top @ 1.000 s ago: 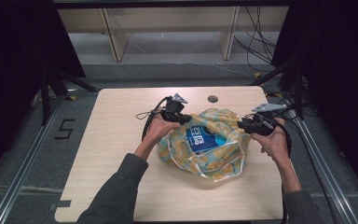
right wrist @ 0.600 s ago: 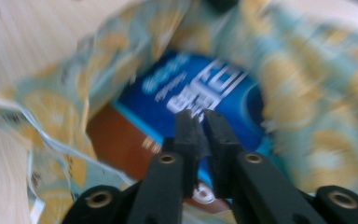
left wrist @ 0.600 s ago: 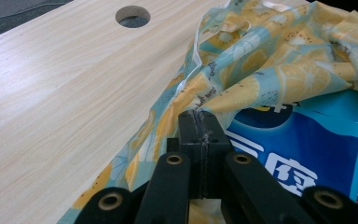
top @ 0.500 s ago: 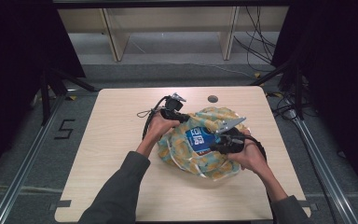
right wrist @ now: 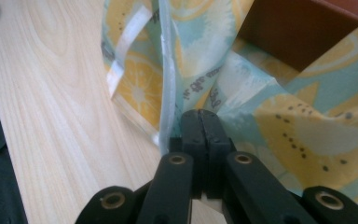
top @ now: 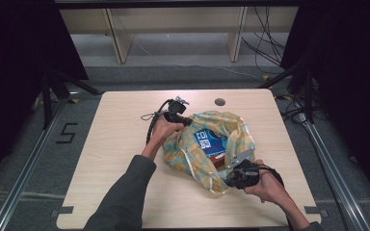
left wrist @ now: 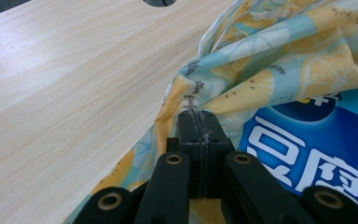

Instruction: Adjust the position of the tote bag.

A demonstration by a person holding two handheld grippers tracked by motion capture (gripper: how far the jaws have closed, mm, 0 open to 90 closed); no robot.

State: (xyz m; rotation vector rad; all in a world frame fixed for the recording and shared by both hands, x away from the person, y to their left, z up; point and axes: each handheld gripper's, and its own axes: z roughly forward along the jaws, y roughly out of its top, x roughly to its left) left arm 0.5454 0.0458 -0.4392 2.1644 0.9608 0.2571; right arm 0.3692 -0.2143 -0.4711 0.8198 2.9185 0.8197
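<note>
A fabric bag (top: pixel 192 159) printed with yellow lemons on teal lies open on the wooden table (top: pixel 120 144). Inside it lie a blue packet (top: pixel 209 142) with white characters and a dark brown box (top: pixel 218 160). My left gripper (top: pixel 185 120) is at the bag's far left rim, shut on the stitched hem (left wrist: pixel 198 114), with the blue packet (left wrist: pixel 307 154) just to its right. My right gripper (top: pixel 224 182) is at the bag's near right edge. Its jaws are shut, and folds of the bag (right wrist: pixel 307 135) gather at their tips (right wrist: pixel 200 114). The brown box (right wrist: pixel 298 32) shows beyond.
A round cable hole (top: pixel 220 102) lies in the table behind the bag. A white strap (right wrist: pixel 121 60) hangs along the bag's side on the tabletop. Bare wood stretches left of the bag. Shelf legs (top: pixel 115 43) and cables stand on the floor past the far edge.
My right gripper has come from the bag's far right rim down to its near right edge, closer to the person. My left gripper has stayed at the far left rim.
</note>
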